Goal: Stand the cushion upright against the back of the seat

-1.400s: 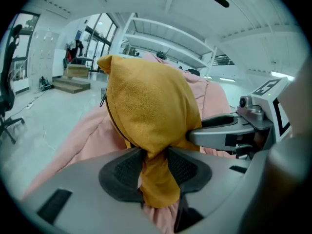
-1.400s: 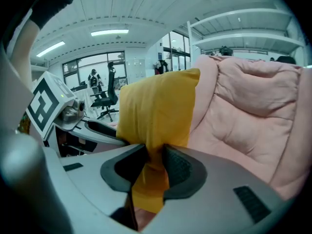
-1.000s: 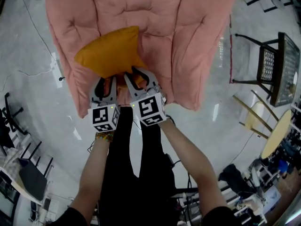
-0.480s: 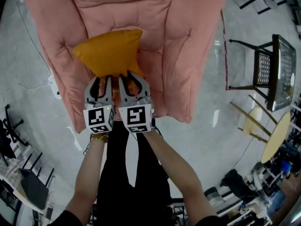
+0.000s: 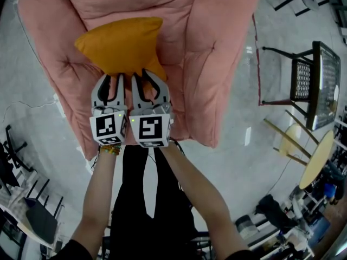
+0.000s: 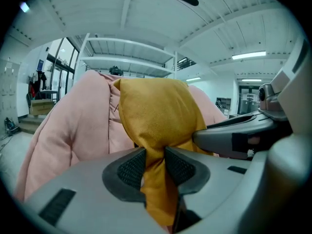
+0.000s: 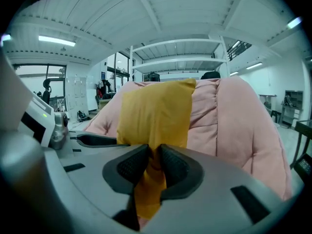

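Note:
An orange cushion [image 5: 120, 45] lies on the seat of a pink padded chair [image 5: 206, 47], its far edge toward the chair's back. My left gripper [image 5: 113, 78] pinches the cushion's near edge, and my right gripper [image 5: 145, 75] pinches it beside the left. Both pairs of jaws have just been closing, with the orange fabric squeezed between the pads. The left gripper view shows the cushion [image 6: 158, 116] rising above the jaws against the pink back [image 6: 80, 126]. Seen from the right gripper, the cushion [image 7: 153, 116] stands in front of the pink padding [image 7: 229, 121].
A black metal chair [image 5: 312, 83] and a round wooden table [image 5: 320, 156] stand on the pale floor at the right. Dark chairs and a case [image 5: 30, 213] sit at the lower left. My legs are just in front of the pink chair.
Both grippers have pushed the cushion further onto the seat, toward the chair's back, and a little to the left. The cushion's near edge now bunches more tightly between the jaws.

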Tool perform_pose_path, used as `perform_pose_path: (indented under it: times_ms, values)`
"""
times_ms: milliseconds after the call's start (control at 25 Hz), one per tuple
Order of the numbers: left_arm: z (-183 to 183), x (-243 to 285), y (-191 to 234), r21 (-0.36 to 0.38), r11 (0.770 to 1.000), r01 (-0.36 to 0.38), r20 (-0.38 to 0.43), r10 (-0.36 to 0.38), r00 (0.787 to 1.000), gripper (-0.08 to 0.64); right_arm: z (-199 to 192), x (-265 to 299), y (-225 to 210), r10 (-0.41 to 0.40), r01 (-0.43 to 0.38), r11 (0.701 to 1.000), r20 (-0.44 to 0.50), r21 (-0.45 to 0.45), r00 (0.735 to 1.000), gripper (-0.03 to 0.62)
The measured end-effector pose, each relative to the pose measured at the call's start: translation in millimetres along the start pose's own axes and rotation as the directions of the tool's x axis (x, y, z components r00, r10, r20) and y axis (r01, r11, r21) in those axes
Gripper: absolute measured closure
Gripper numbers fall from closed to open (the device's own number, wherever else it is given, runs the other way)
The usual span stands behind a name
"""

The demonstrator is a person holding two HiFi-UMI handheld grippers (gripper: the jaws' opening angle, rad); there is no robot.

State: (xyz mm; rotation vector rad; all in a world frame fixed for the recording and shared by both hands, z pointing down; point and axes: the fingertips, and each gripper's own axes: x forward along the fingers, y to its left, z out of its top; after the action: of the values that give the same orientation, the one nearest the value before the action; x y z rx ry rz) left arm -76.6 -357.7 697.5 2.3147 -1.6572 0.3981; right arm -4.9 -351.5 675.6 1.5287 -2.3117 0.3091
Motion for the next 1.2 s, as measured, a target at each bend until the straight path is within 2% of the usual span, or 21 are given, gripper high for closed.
perform_pose_path:
  times_ms: [400,800,1040,1200]
  values:
    - [5.2,11.3,5.8,0.054,0.999,0.005,0.0,-0.005,1.0,0.431,-0.3,11.8,-2.4,-0.01,0.011,0.996,-0.005,0.091,1.0,0.505]
    - [4.8,37.2,9.5,0.095,0.995,0.034,-0.006,-0.034,0.999,0.431,-9.3,37.3,-15.8,0.012,-0.007,0.991,-0.038,0.133,0.999,0.505]
    - [-8.4,48.6,9.8,0.07,0.997,0.027,-0.047,-0.024,0.999,0.43,-17.6,53.1,-23.5,0.059,-0.051,0.992,-0.062,0.118,0.996,0.503]
    - [-20.1,59.5,11.9,0.049,0.998,0.036,-0.103,-0.031,0.994,0.43,-23.2,58.7,-23.9,0.059,-0.05,0.993,-0.087,0.103,0.994,0.505]
